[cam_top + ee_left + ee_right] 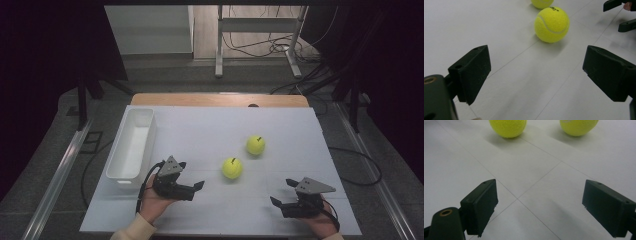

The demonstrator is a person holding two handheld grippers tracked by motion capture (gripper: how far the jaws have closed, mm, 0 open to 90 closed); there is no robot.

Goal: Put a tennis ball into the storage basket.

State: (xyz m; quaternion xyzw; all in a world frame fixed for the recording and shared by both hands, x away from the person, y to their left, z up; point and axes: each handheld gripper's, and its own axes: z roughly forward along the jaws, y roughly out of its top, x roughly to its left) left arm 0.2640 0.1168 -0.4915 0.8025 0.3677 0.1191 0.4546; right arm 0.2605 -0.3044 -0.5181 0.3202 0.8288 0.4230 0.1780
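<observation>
Left tongs [192,175] spread wide, empty, low over the white-covered bench [210,125], aimed at the nearer fuzzy yellow-green tennis ball [232,168]. Right tongs [283,191] equally spread, empty, near the front right edge, well apart from both balls. Second yellow-green tennis ball [255,145] further back and right of the first, apart from it. Long white plastic bin [131,147] at bench left, just beside the left tongs.

Left gripper view: black jaws gaping, nothing between. Nearer ball [552,24] dead ahead, resting on bench, white seam showing; second ball [542,3] behind it at top edge. Right tongs [621,15] visible top right corner.

Right gripper view: jaws parted, bare bench between. Both balls at top edge, nearer ball [507,127] left, second ball [578,127] right, both well ahead.

Handling, judged: light, felt-covered, so grippy not slippery; hollow rubber gives slightly under squeeze, not fragile. Round, so rolls at a nudge — avoid touching with one jaw first. Best grip across the widest middle, jaws level on opposite sides, centred; off-centre pinch likely squirts it out. Moderate squeeze enough.
</observation>
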